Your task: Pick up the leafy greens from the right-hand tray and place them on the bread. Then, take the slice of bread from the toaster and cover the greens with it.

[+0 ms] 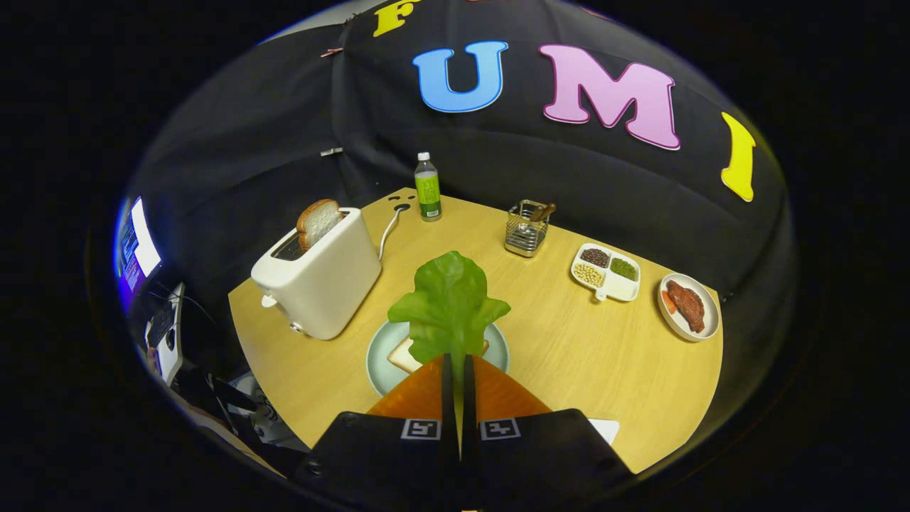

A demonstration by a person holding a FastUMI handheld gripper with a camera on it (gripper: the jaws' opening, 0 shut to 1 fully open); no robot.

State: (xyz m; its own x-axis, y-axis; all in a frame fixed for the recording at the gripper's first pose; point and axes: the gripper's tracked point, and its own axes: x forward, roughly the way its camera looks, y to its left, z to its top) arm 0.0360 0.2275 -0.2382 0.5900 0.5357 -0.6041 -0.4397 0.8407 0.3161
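My gripper (pixel 458 358) is shut on the stem of a green lettuce leaf (pixel 449 307), which stands up from the fingertips. Under the leaf lies a pale round plate (pixel 380 363) with a slice of bread (pixel 403 355) on it; the leaf and fingers hide most of that slice. To the left of the plate stands a white toaster (pixel 320 274) with a second slice of bread (pixel 318 220) sticking out of its slot.
A white plate with a reddish piece of meat (pixel 688 306) sits at the right of the round wooden table (pixel 583 355). A divided dish of beans (pixel 606 271), a wire holder (pixel 527 229) and a green-labelled bottle (pixel 427 187) stand further back.
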